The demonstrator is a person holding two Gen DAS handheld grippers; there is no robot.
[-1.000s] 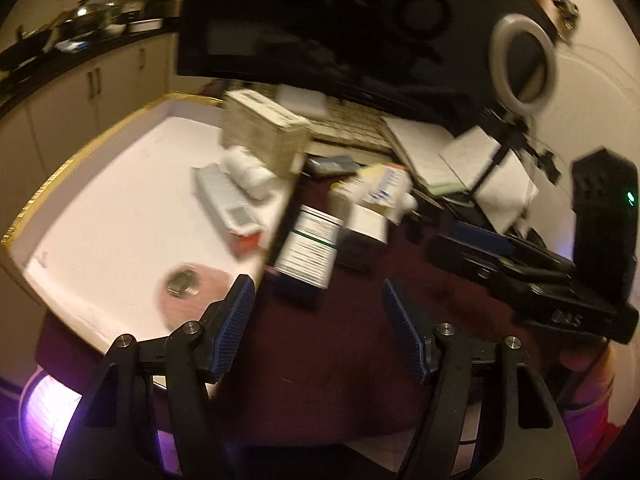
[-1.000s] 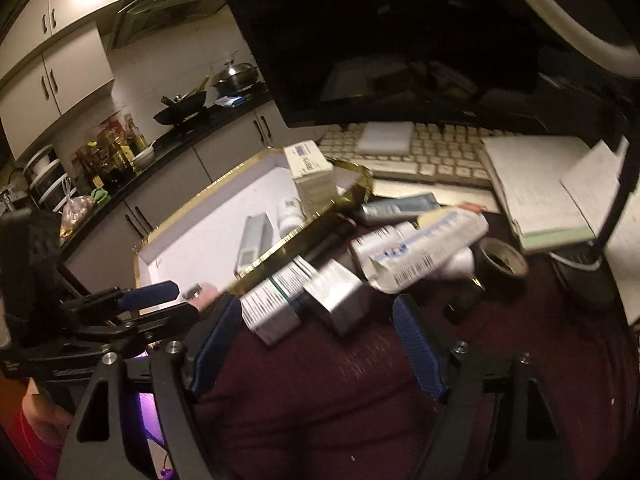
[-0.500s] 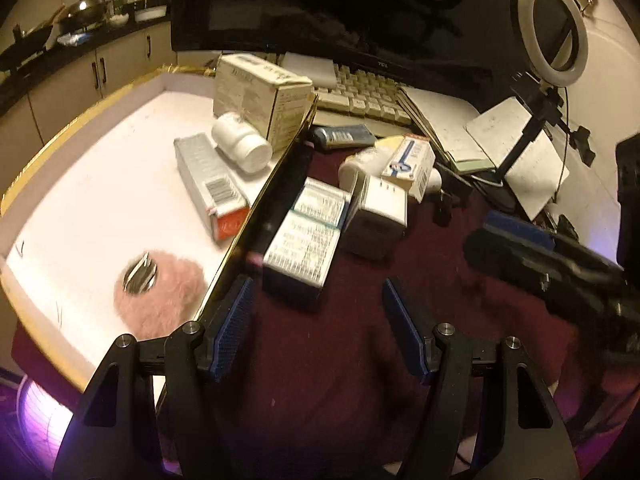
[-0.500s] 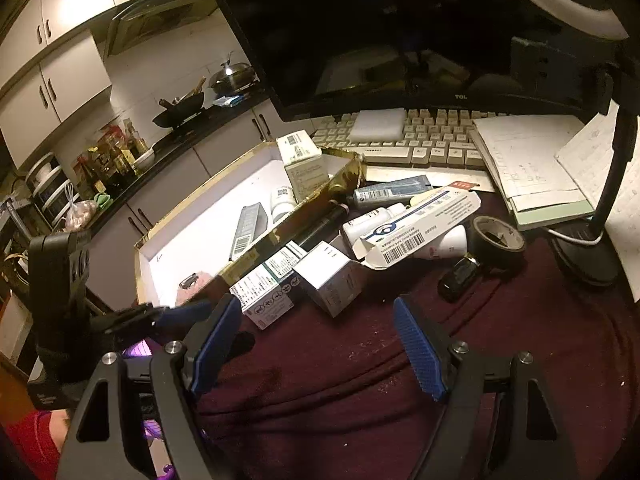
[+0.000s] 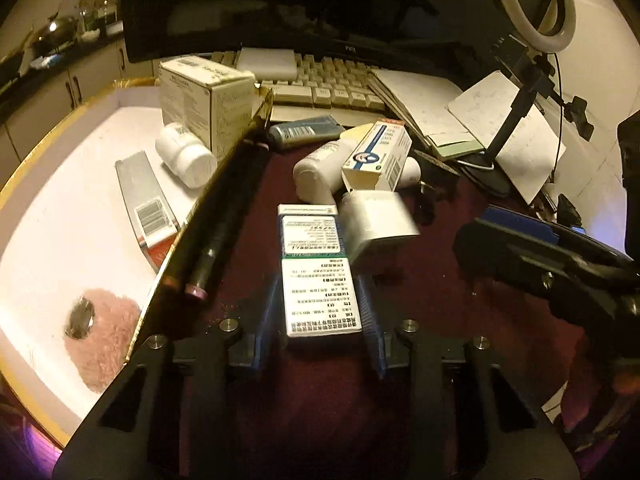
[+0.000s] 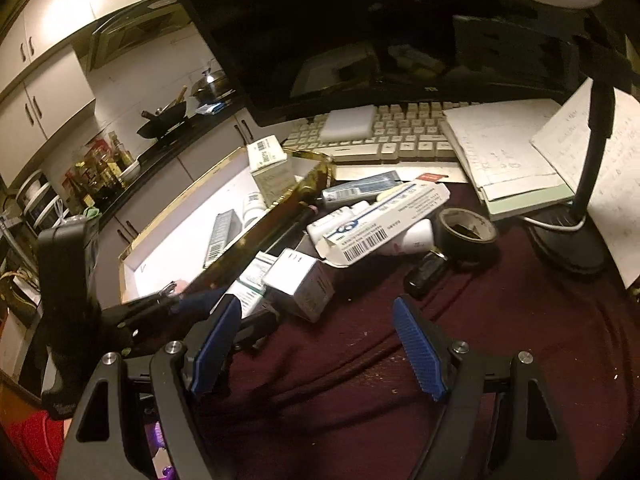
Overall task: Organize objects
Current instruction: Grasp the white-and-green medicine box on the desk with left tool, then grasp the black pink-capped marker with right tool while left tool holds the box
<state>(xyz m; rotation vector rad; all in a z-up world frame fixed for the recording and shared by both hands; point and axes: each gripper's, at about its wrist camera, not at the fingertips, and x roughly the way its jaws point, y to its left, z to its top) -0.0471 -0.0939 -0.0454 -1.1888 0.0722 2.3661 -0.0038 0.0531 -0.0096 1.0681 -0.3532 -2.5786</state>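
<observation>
My left gripper (image 5: 320, 308) has its blue pads on both sides of a white and green medicine box (image 5: 318, 280) lying on the dark red cloth; the pads look pressed on it. A silver-white box (image 5: 378, 222), a white bottle (image 5: 316, 174) and a blue-striped carton (image 5: 378, 156) lie just beyond. The gold-rimmed white tray (image 5: 60, 216) to the left holds a tall box (image 5: 204, 100), a bottle, a silver box and a pink puff. My right gripper (image 6: 316, 344) is open and empty above the cloth, near the silver-white box (image 6: 302, 284).
A keyboard (image 5: 320, 88) and monitor (image 5: 300, 4) stand behind the pile. Notebooks (image 6: 504, 152), a ring-light stand (image 6: 576, 236) and a black tape roll (image 6: 466, 232) are at the right. A dark tube (image 5: 224, 224) lies along the tray's rim.
My left gripper has moved forward and closed around the white and green medicine box. My right gripper has shifted slightly closer to the pile and stays open.
</observation>
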